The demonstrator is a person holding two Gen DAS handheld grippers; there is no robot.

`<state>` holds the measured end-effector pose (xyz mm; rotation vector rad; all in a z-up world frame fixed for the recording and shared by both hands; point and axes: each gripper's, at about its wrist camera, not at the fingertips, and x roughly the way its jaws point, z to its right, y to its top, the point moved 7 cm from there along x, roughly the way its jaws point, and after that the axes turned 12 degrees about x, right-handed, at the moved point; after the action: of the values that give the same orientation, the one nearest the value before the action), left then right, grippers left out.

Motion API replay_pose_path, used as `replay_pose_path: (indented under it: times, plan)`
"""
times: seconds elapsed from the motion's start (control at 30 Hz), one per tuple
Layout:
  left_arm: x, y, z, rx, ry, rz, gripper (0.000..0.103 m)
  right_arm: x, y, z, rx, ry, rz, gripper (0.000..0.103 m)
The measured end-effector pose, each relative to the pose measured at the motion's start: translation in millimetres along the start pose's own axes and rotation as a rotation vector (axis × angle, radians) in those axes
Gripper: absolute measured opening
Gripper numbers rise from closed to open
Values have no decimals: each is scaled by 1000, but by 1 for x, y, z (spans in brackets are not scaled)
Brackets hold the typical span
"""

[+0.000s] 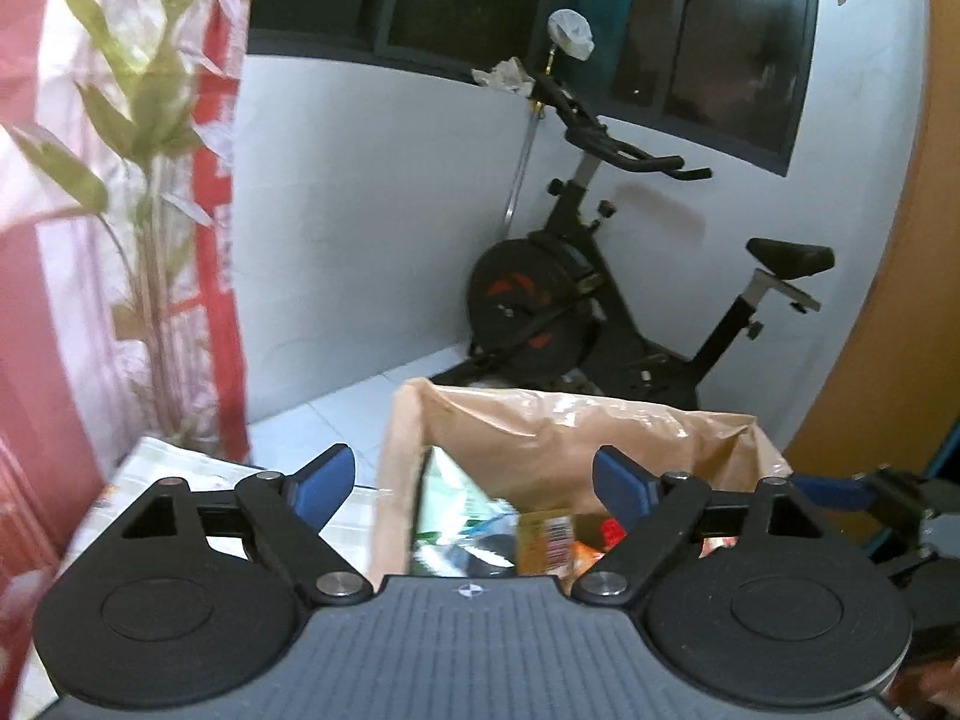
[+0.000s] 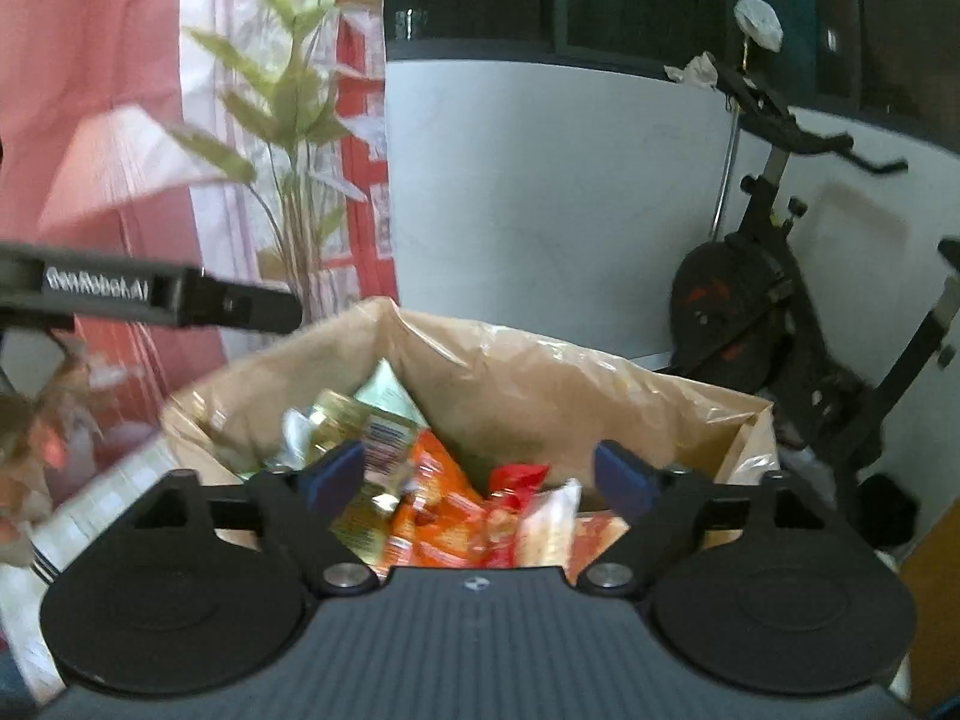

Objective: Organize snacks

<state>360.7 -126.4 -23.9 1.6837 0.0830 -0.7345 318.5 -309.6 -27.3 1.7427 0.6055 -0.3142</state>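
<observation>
Both tongs are spread wide with nothing between the blue pads. Left gripper [image 1: 474, 489] hangs over the near left side of an open brown paper bag [image 1: 540, 432], and the right gripper [image 2: 480, 474] sits above the middle of the bag's mouth, so the two are side by side, each showing up at the edge of the other's view.

Snacks are all down inside the bag: orange packets [image 2: 432, 510] near the front, a red wrapper [image 2: 516, 480] just beside them, a pale pouch [image 2: 546, 522] to the right of that, a yellow-gold pack with a barcode [image 2: 360, 426] on the left, and a light green packet [image 2: 390, 390] tucked toward the back wall. It's pretty blurry, so no labels are readable.

Bag stands on a light surface [image 1: 174, 468] with a printed pattern, near its far edge. Behind it there's an exercise bike [image 1: 600, 300] against the white wall, a leafy plant [image 1: 144, 120] and a red-and-white curtain [image 1: 216, 240] off to the left.
</observation>
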Motion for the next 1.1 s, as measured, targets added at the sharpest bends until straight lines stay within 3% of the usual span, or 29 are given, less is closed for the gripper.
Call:
replay_pose_path:
  times: [0.1,0.33,0.67,0.83,1.1]
  plan:
    - [-24,4,-10,33,46,21,93,-16,11,-6,25,-12,38,102]
    - [-67,12,-20,125,208,51,97,-63,24,-22,97,-2,118,103]
    - [-123,-1,-25,100,195,100,97,-106,12,-50,105,-54,165,103]
    - [-145,-8,-22,103,248,120,97,-123,3,-60,169,-3,168,103]
    - [-174,-20,-16,110,304,149,96,-142,-14,-71,188,-6,167,103]
